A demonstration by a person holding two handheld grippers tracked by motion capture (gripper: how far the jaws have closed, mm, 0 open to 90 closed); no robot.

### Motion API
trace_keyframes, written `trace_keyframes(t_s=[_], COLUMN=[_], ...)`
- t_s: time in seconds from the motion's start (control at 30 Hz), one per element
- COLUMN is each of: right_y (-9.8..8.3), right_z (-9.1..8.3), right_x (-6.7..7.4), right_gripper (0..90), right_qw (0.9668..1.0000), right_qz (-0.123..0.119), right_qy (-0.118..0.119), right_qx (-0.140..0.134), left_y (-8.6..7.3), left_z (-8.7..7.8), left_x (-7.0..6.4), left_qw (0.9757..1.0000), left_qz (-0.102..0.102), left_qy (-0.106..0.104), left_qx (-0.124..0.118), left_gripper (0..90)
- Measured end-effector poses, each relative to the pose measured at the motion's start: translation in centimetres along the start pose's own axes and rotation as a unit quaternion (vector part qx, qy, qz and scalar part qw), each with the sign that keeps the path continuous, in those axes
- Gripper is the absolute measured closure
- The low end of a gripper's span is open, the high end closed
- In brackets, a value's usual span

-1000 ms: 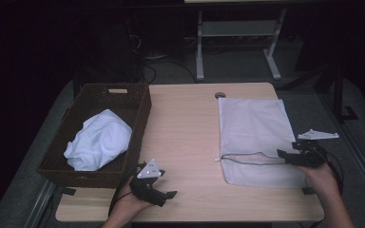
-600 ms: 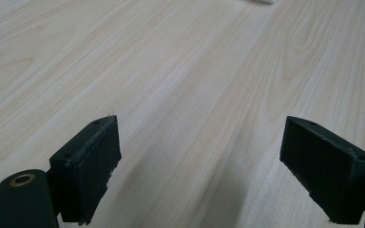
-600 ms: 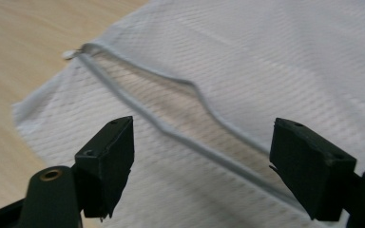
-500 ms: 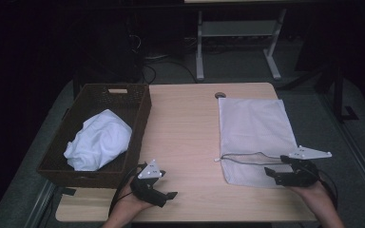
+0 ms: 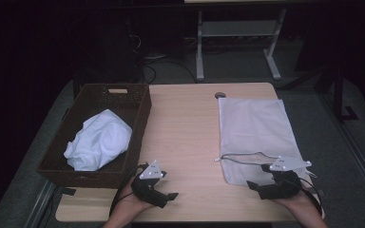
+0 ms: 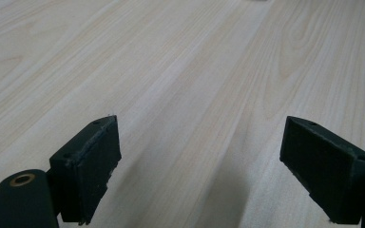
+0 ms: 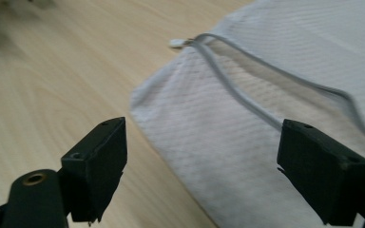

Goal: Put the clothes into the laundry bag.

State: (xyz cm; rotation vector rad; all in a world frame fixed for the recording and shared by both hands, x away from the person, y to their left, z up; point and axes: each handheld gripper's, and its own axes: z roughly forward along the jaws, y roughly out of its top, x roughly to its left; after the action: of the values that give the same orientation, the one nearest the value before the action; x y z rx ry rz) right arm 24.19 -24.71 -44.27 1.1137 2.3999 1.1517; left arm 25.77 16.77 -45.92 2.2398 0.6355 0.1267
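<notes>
The white bag (image 5: 258,133) is laid flat along the right edge of the table (image 5: 185,137) in the high view, its near corner by the right gripper (image 5: 261,176). In the left gripper view, the left gripper (image 6: 199,171) is spread wide over bare wood. In the right gripper view, wide-parted jaws that have just been opening are seen above the bag's corner and grey cord (image 7: 247,102), nothing pinched.

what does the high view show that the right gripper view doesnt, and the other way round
High view alone: a brown basket at the table's left holding a crumpled white cloth, the left gripper resting near the front edge, and the floor beyond. Right gripper view alone: the close weave of the white bag and the right gripper with its jaws wide apart, nothing between them but the bag's near corner below. Both share the bag, its grey drawstring and the wooden table.
</notes>
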Motion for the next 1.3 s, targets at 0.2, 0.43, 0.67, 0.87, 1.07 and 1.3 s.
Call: trace_keyframes(t_s=[0.2, 0.43, 0.67, 0.87, 1.07, 1.3], right_y=[0.1, 0.1, 0.0, 0.0, 0.0, 0.1], right_z=[1.7, 3.0, 3.3, 3.0, 3.0, 3.0], right_x=[1.4, 2.2, 2.3, 2.1, 2.1, 2.1], right_gripper=[15.2, 14.0, 13.9, 13.8, 13.9, 13.9], right_qw=[0.9989, 0.9977, 0.9974, 0.9977, 0.9977, 0.9978], right_qz=[-0.027, -0.047, -0.053, -0.056, -0.057, -0.057], right_qy=[0.031, 0.032, 0.032, 0.026, 0.025, 0.025], right_qx=[0.02, 0.036, 0.037, 0.029, 0.026, 0.025], left_y=[0.1, 0.6, 2.1, 3.8, 5.3, 7.0], left_z=[0.2, 0.1, -0.9, -2.1, -3.1, -4.5], left_x=[-0.2, -0.2, 0.1, 0.5, 1.1, 1.7], left_qw=[1.0, 0.9998, 0.9995, 0.9989, 0.9981, 0.9972], left_qz=[0.004, -0.003, 0.003, 0.01, 0.017, 0.021], left_qy=[-0.004, -0.016, -0.015, -0.015, -0.016, -0.023], left_qx=[0.003, 0.013, 0.027, 0.042, 0.057, 0.069], left_gripper=[12.9, 12.9, 12.9, 13.1, 13.1, 13.3])
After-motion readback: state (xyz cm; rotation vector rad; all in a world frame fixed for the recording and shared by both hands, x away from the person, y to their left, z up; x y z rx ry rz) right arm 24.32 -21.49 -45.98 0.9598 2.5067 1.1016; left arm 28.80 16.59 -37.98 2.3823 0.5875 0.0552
